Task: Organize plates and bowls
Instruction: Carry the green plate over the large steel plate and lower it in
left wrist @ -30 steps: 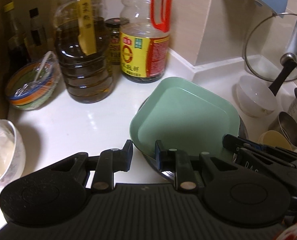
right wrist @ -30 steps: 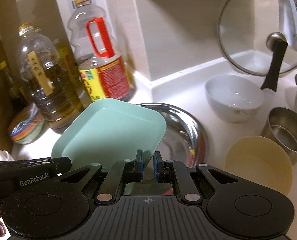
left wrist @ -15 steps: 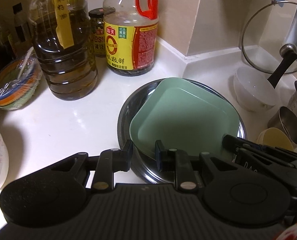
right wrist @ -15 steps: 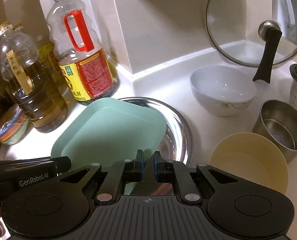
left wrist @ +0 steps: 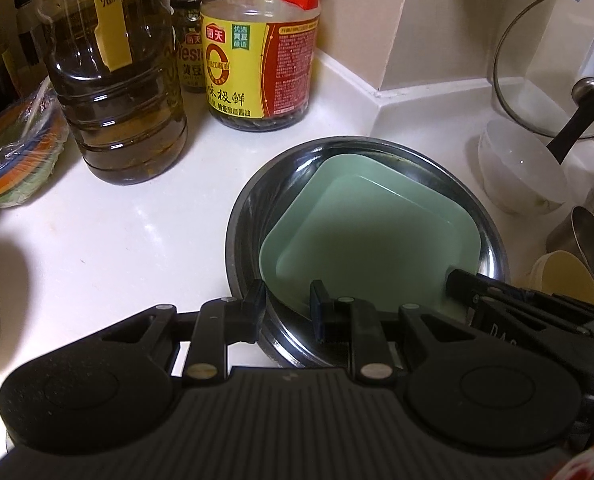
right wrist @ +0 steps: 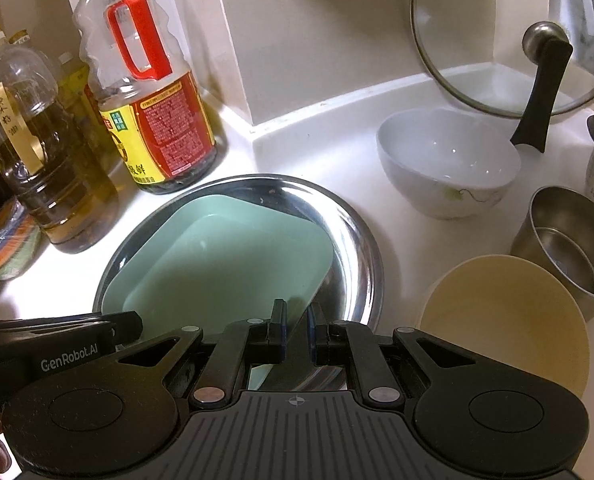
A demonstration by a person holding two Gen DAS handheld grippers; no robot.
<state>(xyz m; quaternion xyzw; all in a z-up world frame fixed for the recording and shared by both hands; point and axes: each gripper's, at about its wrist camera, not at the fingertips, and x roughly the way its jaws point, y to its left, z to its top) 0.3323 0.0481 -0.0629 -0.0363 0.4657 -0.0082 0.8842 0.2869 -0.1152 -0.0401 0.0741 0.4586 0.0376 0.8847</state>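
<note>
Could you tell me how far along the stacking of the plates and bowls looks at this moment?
Partly done. The green square plate now lies inside the steel round plate. In hand: both the left claw and the right claw grip the green plate's near rim, not yet released. Left: the white bowl, the yellow bowl and the steel cup stand separately on the counter.

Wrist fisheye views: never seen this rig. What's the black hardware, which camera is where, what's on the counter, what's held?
No robot: a person holds a two-finger gripper in each hand, each with a camera looking along its fingers. One view is from the left gripper, the other from the right gripper. Both are shut on the near edge of one green plate, in a steel dish on the white counter. Nearby: white bowl, yellow bowl, steel cup, glass lid, oil bottle, soy sauce bottle.
</note>
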